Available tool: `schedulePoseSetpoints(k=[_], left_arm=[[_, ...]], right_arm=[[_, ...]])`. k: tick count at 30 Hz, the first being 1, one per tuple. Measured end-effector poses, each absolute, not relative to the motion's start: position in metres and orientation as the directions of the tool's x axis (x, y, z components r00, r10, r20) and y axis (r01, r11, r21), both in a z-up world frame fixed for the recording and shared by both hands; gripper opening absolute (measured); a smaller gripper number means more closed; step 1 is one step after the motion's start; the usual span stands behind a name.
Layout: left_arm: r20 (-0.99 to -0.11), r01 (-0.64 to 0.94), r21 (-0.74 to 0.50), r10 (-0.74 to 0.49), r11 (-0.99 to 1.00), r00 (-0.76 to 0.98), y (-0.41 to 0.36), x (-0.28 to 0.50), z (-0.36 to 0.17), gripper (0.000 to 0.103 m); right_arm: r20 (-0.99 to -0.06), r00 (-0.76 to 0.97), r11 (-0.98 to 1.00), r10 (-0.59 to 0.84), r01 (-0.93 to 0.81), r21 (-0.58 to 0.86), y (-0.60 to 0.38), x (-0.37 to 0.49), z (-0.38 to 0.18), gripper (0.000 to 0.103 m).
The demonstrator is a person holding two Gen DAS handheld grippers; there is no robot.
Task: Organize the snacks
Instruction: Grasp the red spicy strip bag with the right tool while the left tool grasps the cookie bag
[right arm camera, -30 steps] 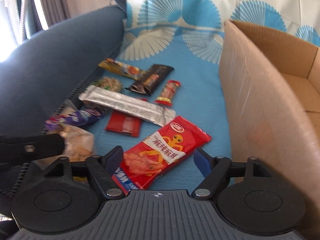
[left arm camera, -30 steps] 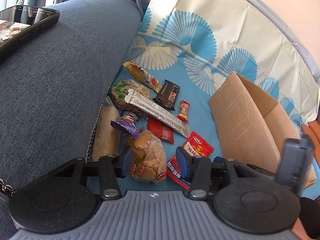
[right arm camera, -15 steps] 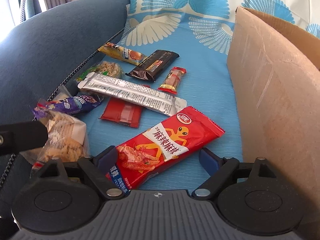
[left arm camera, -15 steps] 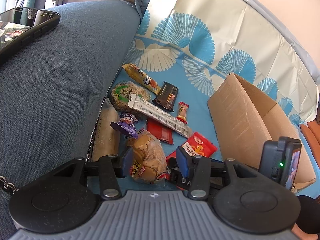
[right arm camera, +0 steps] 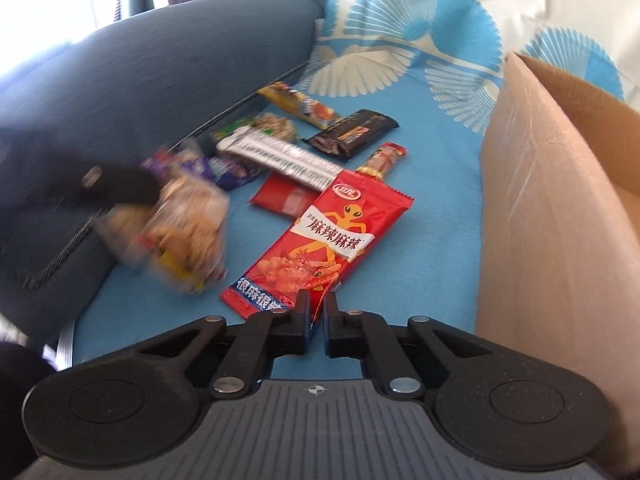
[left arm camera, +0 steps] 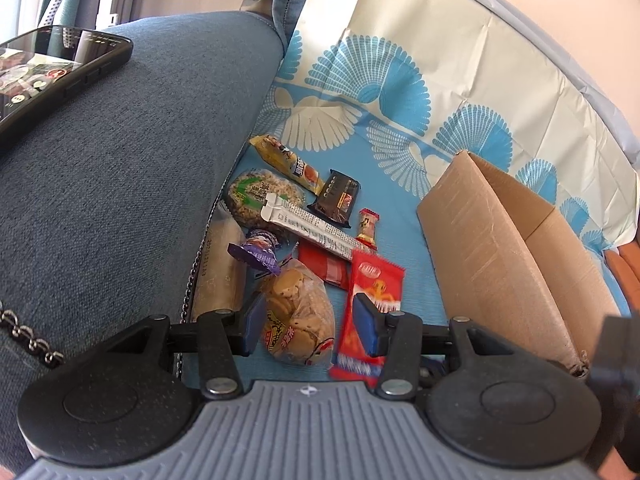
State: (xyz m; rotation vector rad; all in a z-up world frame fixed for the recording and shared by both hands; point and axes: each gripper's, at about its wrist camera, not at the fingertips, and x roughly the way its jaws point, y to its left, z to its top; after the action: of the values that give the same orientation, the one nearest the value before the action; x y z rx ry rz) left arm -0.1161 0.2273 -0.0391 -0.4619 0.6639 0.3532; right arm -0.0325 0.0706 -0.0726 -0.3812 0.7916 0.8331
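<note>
Several snack packets lie on a blue patterned sheet (left arm camera: 384,184) beside a cardboard box (left arm camera: 500,264). My left gripper (left arm camera: 310,324) stands open around a clear bag of biscuits (left arm camera: 298,316), its fingers on either side. My right gripper (right arm camera: 317,322) is shut on the near corner of a long red snack packet (right arm camera: 324,236), also seen in the left wrist view (left arm camera: 370,292). The biscuit bag is blurred in the right wrist view (right arm camera: 180,220). Further off lie a silver stick (right arm camera: 280,158), a dark chocolate bar (right arm camera: 352,132) and a small red candy (right arm camera: 382,160).
A blue sofa armrest (left arm camera: 112,168) rises on the left with a black phone (left arm camera: 52,72) on top. A metal chain (left arm camera: 30,338) hangs along the armrest's side. The open box (right arm camera: 560,208) stands on the right.
My right gripper has closed on the red packet's near end and turned it. My left gripper's jaws have come lower around the biscuit bag, which looks in motion.
</note>
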Motion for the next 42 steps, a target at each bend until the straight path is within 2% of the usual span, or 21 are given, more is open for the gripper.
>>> schedulePoseSetpoints(k=[6, 9, 10, 11, 12, 13, 14, 16, 18, 27, 32, 37, 42], left_arm=[[-0.662, -0.459, -0.302, 0.162, 0.835, 0.732, 0.226, -0.114, -0.039, 0.060], [-0.681, -0.460, -0.291, 0.156, 0.839, 0.715, 0.225, -0.109, -0.041, 0.063], [-0.689, -0.459, -0.289, 0.150, 0.840, 0.709, 0.225, -0.106, -0.042, 0.063], [-0.698, -0.461, -0.288, 0.146, 0.840, 0.701, 0.226, -0.103, -0.044, 0.064], [-0.707, -0.464, -0.285, 0.143, 0.839, 0.693, 0.226, -0.101, -0.045, 0.064], [-0.716, -0.468, -0.281, 0.141, 0.838, 0.684, 0.227, -0.098, -0.047, 0.064], [-0.723, -0.469, -0.277, 0.140, 0.838, 0.677, 0.227, -0.096, -0.048, 0.064], [-0.732, -0.469, -0.266, 0.140, 0.842, 0.667, 0.226, -0.093, -0.051, 0.064], [-0.736, -0.472, -0.256, 0.147, 0.843, 0.661, 0.225, -0.090, -0.053, 0.064], [-0.746, -0.489, -0.258, 0.150, 0.833, 0.648, 0.230, -0.085, -0.058, 0.064], [-0.755, -0.494, -0.256, 0.147, 0.831, 0.639, 0.232, -0.079, -0.061, 0.064], [-0.767, -0.493, -0.237, 0.150, 0.837, 0.624, 0.231, -0.073, -0.064, 0.064], [-0.768, -0.506, -0.241, 0.156, 0.828, 0.622, 0.232, -0.077, -0.065, 0.061]], right_arm=[[-0.778, 0.380, 0.556, 0.501, -0.830, -0.047, 0.055, -0.056, -0.061, 0.001], [-0.779, 0.383, 0.559, 0.496, -0.828, -0.052, 0.052, -0.062, -0.059, 0.005], [-0.778, 0.384, 0.562, 0.498, -0.826, -0.048, 0.053, -0.063, -0.059, 0.010], [-0.771, 0.386, 0.562, 0.507, -0.826, -0.044, 0.054, -0.063, -0.059, 0.026], [-0.760, 0.393, 0.566, 0.518, -0.823, -0.040, 0.054, -0.064, -0.058, 0.046], [-0.747, 0.403, 0.572, 0.528, -0.819, -0.038, 0.055, -0.064, -0.058, 0.055], [-0.736, 0.408, 0.576, 0.540, -0.817, -0.031, 0.056, -0.063, -0.058, 0.062], [-0.724, 0.405, 0.579, 0.558, -0.816, -0.010, 0.058, -0.061, -0.058, 0.065], [-0.722, 0.405, 0.587, 0.562, -0.810, 0.002, 0.061, -0.057, -0.062, 0.071], [-0.738, 0.395, 0.636, 0.547, -0.769, 0.059, 0.080, -0.035, -0.080, 0.083], [-0.754, 0.407, 0.645, 0.516, -0.763, 0.030, 0.087, -0.031, -0.087, 0.089], [-0.762, 0.415, 0.662, 0.497, -0.749, 0.024, 0.084, -0.028, -0.087, 0.089], [-0.763, 0.402, 0.657, 0.506, -0.753, 0.039, 0.079, -0.028, -0.086, 0.075]])
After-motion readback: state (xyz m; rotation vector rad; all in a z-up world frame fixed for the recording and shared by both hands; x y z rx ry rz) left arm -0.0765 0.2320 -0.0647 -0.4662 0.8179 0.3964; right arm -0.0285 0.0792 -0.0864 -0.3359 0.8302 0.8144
